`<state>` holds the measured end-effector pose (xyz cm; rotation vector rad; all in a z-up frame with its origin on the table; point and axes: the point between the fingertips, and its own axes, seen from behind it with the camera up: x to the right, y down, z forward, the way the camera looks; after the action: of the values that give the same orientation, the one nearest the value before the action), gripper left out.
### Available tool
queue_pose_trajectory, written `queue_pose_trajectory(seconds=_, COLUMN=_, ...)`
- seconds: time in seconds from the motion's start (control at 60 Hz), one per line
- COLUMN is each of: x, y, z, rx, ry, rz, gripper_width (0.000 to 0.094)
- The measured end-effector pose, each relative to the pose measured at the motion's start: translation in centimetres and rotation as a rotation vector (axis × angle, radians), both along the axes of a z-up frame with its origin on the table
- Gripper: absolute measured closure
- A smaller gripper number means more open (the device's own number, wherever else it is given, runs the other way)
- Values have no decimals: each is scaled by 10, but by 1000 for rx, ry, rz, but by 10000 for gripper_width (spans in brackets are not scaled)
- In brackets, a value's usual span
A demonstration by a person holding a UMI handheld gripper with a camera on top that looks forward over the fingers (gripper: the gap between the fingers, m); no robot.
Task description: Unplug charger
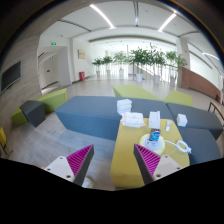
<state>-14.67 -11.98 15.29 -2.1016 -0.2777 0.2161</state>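
Observation:
My gripper [113,165] is open, its two magenta pads wide apart with nothing between them. It hovers over the near end of a yellow-green table [125,150]. Beyond the right finger [148,160], a small white upright block that looks like the charger [154,121] stands on the table. It is above a white and dark socket block [152,140]. A white cable [181,147] loops off to the right of it. I cannot tell how the plug sits in the socket.
White boxes [131,118] lie further along the table. Grey-blue sofas [85,112] stand left and right of it, and a dark pouf [34,111] stands at the far left. Potted plants [140,60] stand at the back of the hall.

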Motion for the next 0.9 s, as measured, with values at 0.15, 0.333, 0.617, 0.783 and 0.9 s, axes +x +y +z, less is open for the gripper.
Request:
queue_pose_trajectory(seconds=0.15, x=16, y=31, z=11, rx=-17, ry=-26, rz=-61, gripper_width=104)
queue_pose_trajectory(seconds=0.333, x=87, y=71, z=-31, rx=-52, ry=-51, rz=-183, gripper_width=106)
queue_pose_trajectory(seconds=0.617, x=139, y=182, z=-96, rx=-30, ry=-73, rz=-255, gripper_width=132)
queue_pose_trajectory(seconds=0.783, x=124, y=219, z=-110, rx=22, ry=-60, rz=-220, gripper_width=400)
queue_pose_trajectory(seconds=0.9, x=133, y=224, z=-107, rx=76, ry=-19, rz=-268, gripper_width=662)
